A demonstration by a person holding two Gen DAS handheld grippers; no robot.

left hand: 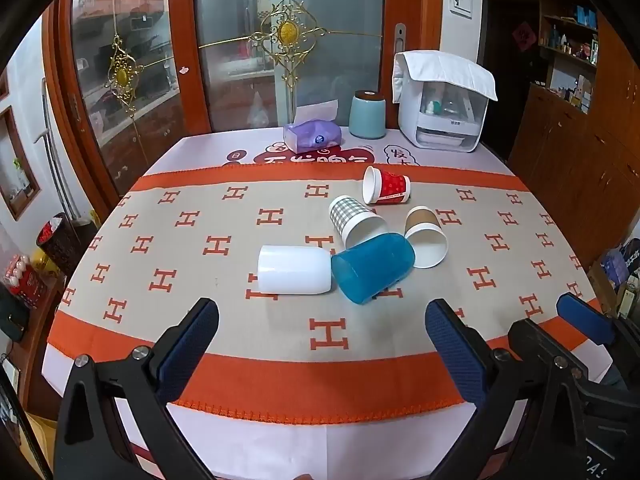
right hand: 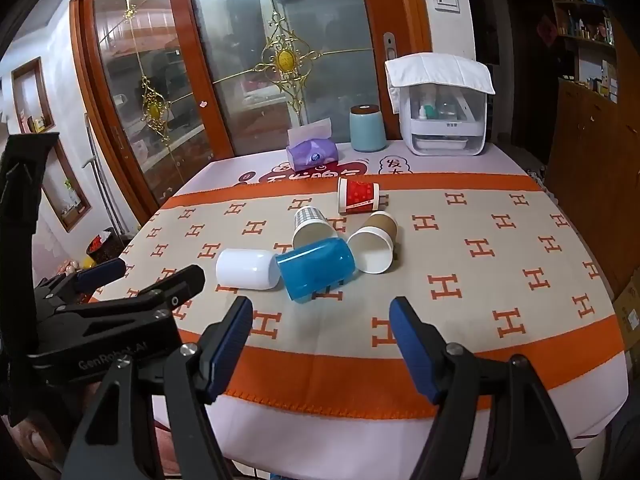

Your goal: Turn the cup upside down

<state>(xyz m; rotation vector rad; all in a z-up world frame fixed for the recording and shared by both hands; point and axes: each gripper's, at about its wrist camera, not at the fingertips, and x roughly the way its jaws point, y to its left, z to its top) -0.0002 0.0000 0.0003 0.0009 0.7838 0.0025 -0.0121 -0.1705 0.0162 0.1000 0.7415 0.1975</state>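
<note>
Several cups lie on their sides mid-table: a white cup [left hand: 294, 269] [right hand: 247, 269], a blue translucent cup [left hand: 372, 267] [right hand: 316, 269], a grey checked paper cup [left hand: 356, 220] [right hand: 313, 226], a brown paper cup [left hand: 425, 236] [right hand: 374, 242] and a red paper cup [left hand: 386, 190] [right hand: 358, 196]. My left gripper [left hand: 322, 320] is open and empty, above the near edge, short of the cups. My right gripper [right hand: 322, 316] is open and empty, also near the front edge. Each gripper shows at the side of the other's view.
The table has an orange-and-beige cloth [left hand: 240, 320]. At the back stand a purple tissue pack [left hand: 312, 136], a light-blue canister [left hand: 367, 114] and a white appliance under a cloth [left hand: 444, 104]. Glass doors are behind; wooden cabinets stand at the right.
</note>
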